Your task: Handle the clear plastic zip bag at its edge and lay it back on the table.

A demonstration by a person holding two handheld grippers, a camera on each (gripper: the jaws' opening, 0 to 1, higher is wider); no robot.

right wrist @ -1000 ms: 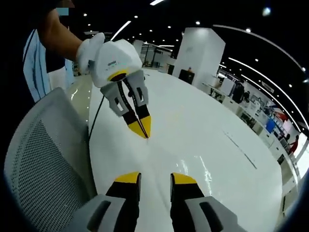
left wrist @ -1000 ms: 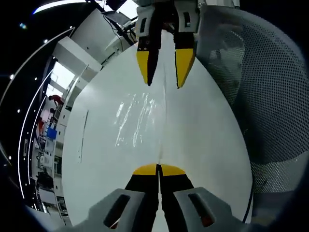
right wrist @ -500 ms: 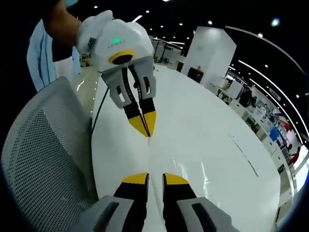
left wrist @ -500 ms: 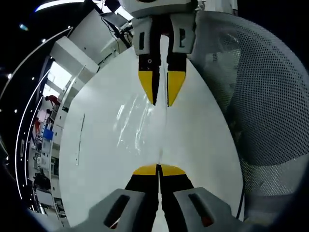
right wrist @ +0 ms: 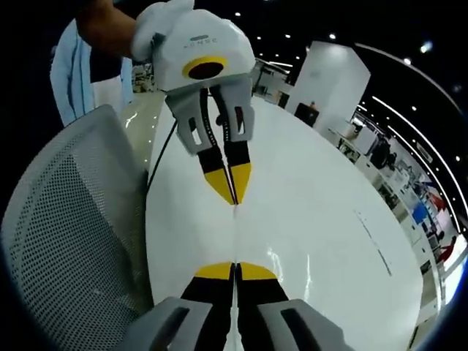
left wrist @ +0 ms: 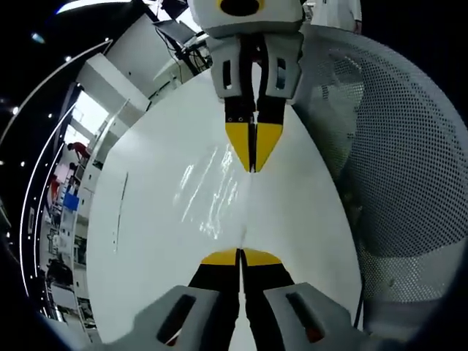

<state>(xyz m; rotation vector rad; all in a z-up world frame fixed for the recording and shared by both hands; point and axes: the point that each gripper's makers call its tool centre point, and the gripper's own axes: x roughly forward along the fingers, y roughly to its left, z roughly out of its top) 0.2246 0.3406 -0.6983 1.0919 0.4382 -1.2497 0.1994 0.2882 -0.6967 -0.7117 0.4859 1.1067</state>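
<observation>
The right gripper (right wrist: 235,266) snapped shut on the zip bag (left wrist: 216,194) edge (a second ago it gaped), facing the left gripper (left wrist: 240,257), also clamped. Bag stretched between them above the table (left wrist: 146,241), lay-down likely next.

I see the clear plastic zip bag (left wrist: 212,194) mostly as glare: a thin transparent sheet with pale wrinkled streaks, spread over the white surface (left wrist: 146,248). One edge of it is drawn into a thin straight line (right wrist: 235,234) stretched taut between my two yellow-tipped tongs, the left tongs (left wrist: 240,256) pinched closed on one end and the right tongs (right wrist: 235,269) pinched closed on the other. The rest of the film trails off to one side toward the surface's middle, well apart from its edges.
</observation>
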